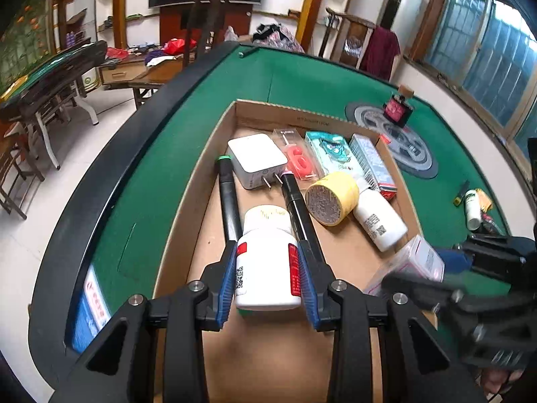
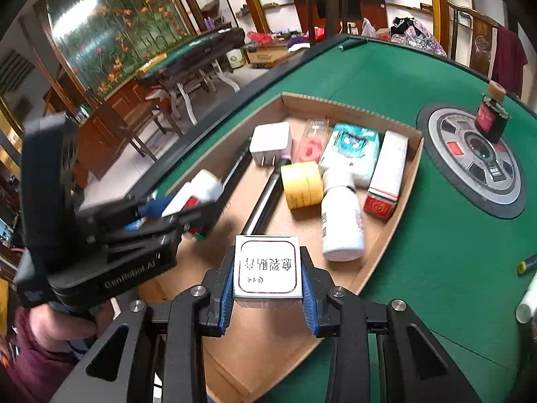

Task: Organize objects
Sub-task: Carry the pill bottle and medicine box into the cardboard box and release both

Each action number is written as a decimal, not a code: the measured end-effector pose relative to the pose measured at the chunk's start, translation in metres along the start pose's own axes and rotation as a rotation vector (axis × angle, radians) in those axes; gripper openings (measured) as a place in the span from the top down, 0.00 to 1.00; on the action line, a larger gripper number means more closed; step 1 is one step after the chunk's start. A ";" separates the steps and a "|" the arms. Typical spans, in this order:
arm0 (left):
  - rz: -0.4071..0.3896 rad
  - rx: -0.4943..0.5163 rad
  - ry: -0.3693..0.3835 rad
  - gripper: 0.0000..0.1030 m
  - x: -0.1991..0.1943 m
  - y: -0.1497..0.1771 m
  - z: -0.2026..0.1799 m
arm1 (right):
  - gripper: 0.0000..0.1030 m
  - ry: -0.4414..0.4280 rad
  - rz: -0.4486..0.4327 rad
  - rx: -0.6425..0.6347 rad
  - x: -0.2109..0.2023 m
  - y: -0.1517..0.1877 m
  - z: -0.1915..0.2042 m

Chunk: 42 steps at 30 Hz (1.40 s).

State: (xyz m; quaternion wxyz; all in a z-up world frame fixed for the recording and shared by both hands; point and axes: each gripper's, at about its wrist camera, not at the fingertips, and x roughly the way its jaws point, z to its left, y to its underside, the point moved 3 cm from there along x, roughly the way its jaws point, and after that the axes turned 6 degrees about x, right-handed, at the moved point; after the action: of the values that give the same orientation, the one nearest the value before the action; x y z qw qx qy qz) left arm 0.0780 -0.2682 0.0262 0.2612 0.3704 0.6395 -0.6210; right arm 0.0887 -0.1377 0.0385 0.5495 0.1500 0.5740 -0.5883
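my left gripper (image 1: 266, 280), low in the centre of the left wrist view, is clamping a white pill bottle (image 1: 266, 262) by its sides, the blue pads pressing on the red-and-white label. my right gripper (image 2: 267, 288), low in the centre of the right wrist view, is pinching a small white box (image 2: 267, 266) with a red-edged square and printed characters on its top face. both loads are hanging over the cardboard tray (image 1: 188, 201), which is sitting on the green table (image 1: 141, 181).

ahead of the bottle, towards the middle of the left view, two black pens (image 1: 230, 198) are lying lengthwise, with a white plug adapter (image 1: 256, 159) between their far ends. right of them are a yellow tape roll (image 1: 332, 198) and a second white bottle (image 1: 377, 221) on its side.

to place these well, i am judging that the bare cardboard nearest me is the free ground. i should be lowering the bottle short of the pens so it is not rolling onto them, and laying the box flat beside it, keeping the two grippers apart since they are crowding the same corner. i should be letting go only once each thing is resting on the tray floor.
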 end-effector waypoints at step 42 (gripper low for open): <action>-0.130 -0.165 0.062 0.19 -0.048 0.000 0.002 | 0.15 0.053 -0.145 0.040 -0.030 -0.009 -0.015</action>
State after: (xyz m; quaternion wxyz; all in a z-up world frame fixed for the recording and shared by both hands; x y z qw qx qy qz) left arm 0.1057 -0.2774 0.0640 0.2299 0.3246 0.7189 -0.5701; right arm 0.0848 -0.1134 0.0632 0.4869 0.1342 0.5858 -0.6338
